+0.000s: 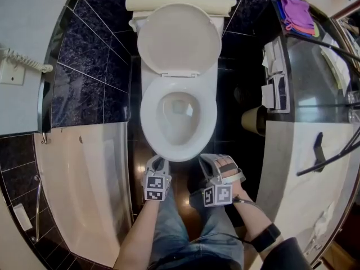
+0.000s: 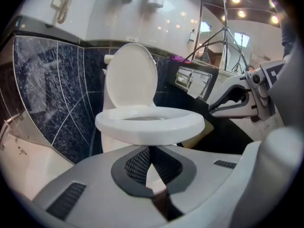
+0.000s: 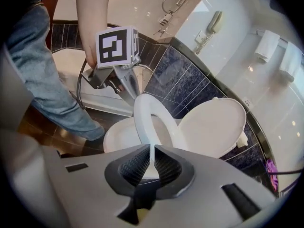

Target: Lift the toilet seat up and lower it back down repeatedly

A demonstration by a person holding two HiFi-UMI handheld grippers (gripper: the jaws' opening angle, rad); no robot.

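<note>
Toilet seat [image 1: 149, 117] dead centre in the head view, lying over the white bowl [image 1: 179, 131], lid [image 1: 179, 38] tipped back against the tank [image 1: 180, 0]. Front edge lifted off the bowl or not, honestly can't tell from any of the views.

Right gripper [image 1: 209, 161] at the front-right of the rim, rolled onto its side. Clamped on the seat. In the right gripper view, thin white front edge running straight into the slit between the two dark ribbed pads, one pad pressed on either face of it.

Left gripper [image 1: 159, 163] at the front-left of the rim, near the other one, sitting upright. Jaws pretty much together, tips meeting just under the seat's front edge, only a thin wedge of white showing further back between the pads. Nothing caught in them, going by the left gripper view.

Around all that: glossy dark marbled tiles [image 1: 90, 55] on the back wall, pale bathtub [image 1: 84, 179] off to the left, corded phone [image 1: 22, 61] on the wall above it. Over on the right, two paper holders [image 1: 275, 89] on the side of the counter [image 1: 309, 72], tan round bin [image 1: 254, 120] just below them, pink-and-purple cloth [image 1: 297, 13] at the counter's far end. Jeans [image 1: 169, 229] and a dark wristband [image 1: 265, 238] along the bottom edge.
</note>
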